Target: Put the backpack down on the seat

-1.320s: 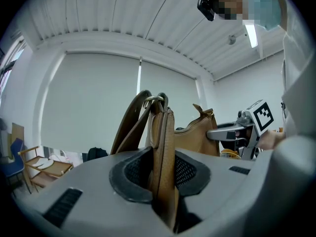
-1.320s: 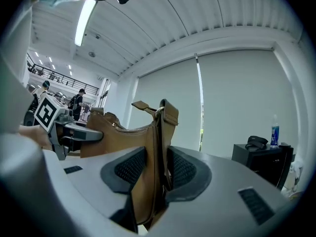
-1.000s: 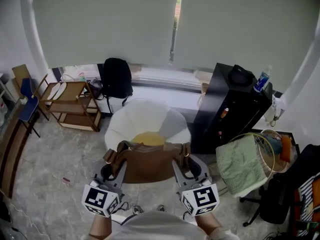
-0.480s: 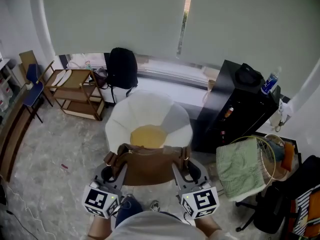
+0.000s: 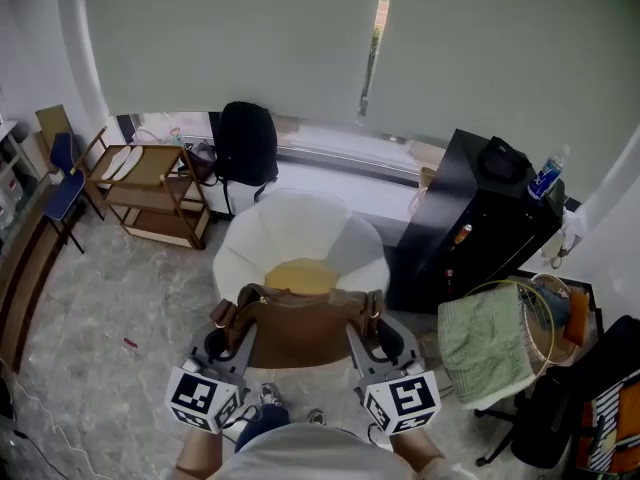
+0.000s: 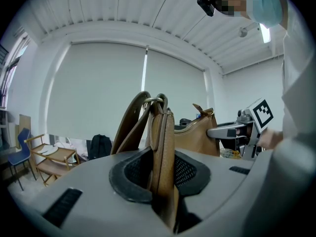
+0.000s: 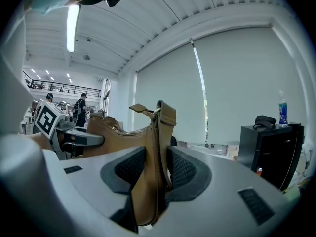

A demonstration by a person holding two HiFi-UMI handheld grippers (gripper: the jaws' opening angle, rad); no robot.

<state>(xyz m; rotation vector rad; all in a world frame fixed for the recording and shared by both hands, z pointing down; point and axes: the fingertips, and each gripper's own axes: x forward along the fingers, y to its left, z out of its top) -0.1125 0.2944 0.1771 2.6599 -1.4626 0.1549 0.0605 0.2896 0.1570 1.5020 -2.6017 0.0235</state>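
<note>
Left gripper, right gripper each clamped backpack end, held at seat front edge; setting down remained.

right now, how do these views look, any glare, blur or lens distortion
Head view: sharp, soft even light through the drawn blinds, walls bowed at the edges. Left gripper view: strong fisheye with dark corners, the left gripper close and a little soft. Right gripper view: same fisheye, the ceiling light blown out, the brown bag crisp.
</note>
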